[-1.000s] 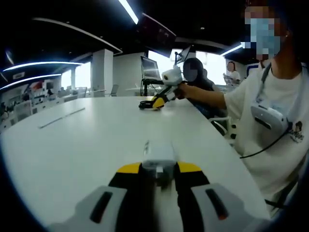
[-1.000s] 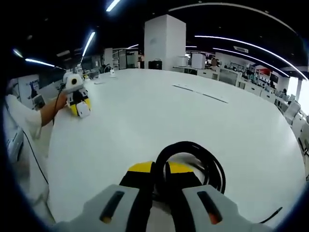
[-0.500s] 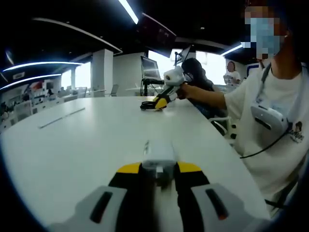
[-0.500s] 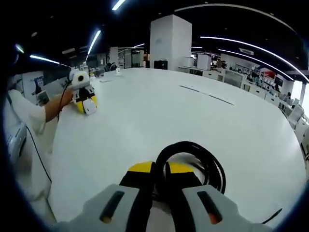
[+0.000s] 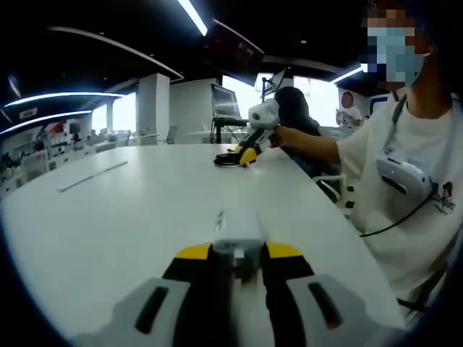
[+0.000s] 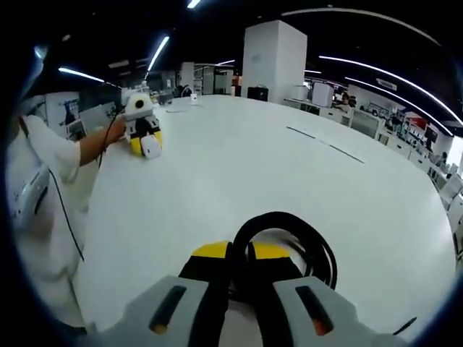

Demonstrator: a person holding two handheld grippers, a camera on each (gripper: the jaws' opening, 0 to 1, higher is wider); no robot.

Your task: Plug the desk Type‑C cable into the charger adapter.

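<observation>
A white charger adapter (image 5: 237,233) sits between the jaws of my left gripper (image 5: 237,262), which is shut on it just above the white table (image 5: 108,217). Far across the table, my right gripper (image 5: 251,150) is held by a person's hand, with the black coiled cable (image 5: 227,160) at its tip. In the right gripper view, my right gripper (image 6: 240,266) is shut on that black cable coil (image 6: 289,235), which loops out over the table (image 6: 231,173). The left gripper (image 6: 145,136) shows far off with the white adapter (image 6: 151,147) in its jaws.
The person (image 5: 412,181) holding both grippers sits at the table's edge, white sleeve (image 6: 51,148) alongside. A thin strip (image 5: 92,176) lies on the tabletop. A monitor (image 5: 226,103) and a white pillar (image 6: 271,54) stand beyond the table, with other people seated behind.
The right gripper has swung a little with the cable coil, so its view has turned and the far left gripper sits further right in it. The left gripper has stayed still.
</observation>
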